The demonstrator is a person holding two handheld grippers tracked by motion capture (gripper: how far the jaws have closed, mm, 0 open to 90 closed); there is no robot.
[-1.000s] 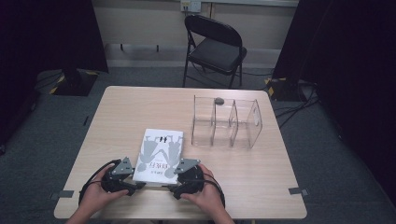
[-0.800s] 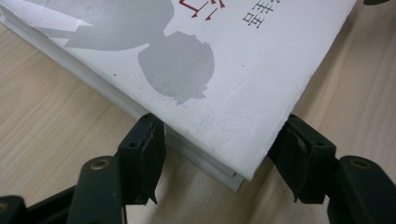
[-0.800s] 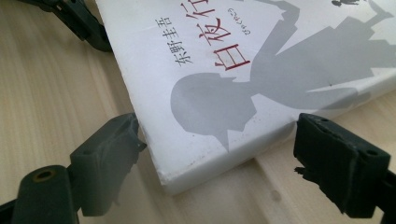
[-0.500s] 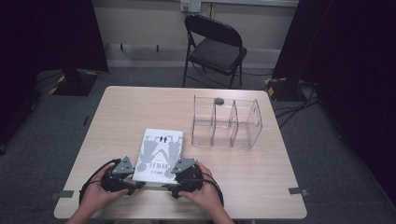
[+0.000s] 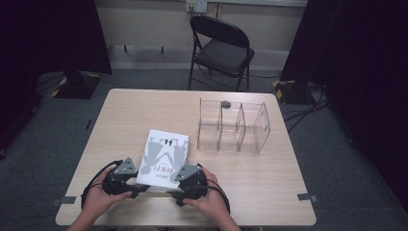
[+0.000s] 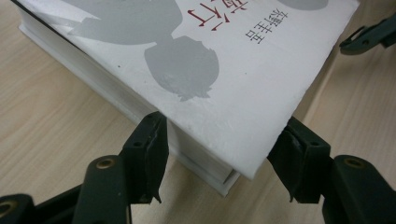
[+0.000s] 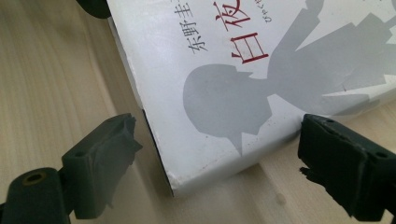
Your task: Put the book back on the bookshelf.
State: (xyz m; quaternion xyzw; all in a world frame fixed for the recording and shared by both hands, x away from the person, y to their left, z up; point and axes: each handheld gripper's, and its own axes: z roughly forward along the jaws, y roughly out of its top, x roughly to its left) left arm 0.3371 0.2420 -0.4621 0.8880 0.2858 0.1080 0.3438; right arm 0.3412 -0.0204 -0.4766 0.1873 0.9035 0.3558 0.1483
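Observation:
A white book (image 5: 163,155) with grey silhouettes and red lettering lies flat on the wooden table (image 5: 144,110), near its front edge. My left gripper (image 5: 126,179) sits at the book's near left corner and my right gripper (image 5: 188,182) at its near right corner, each held in a hand. In the left gripper view the book's corner (image 6: 243,116) lies between the wide-apart jaws of the open left gripper (image 6: 223,122), which stand close against its edges. In the right gripper view the book's other corner (image 7: 215,140) sits between the jaws of the open right gripper (image 7: 219,122), with a gap on each side.
A clear plastic divider rack (image 5: 234,126) with several compartments stands to the right of the book, a small dark object (image 5: 225,103) on its back rim. A black folding chair (image 5: 221,48) stands beyond the table's far edge. Cables lie on the floor at right.

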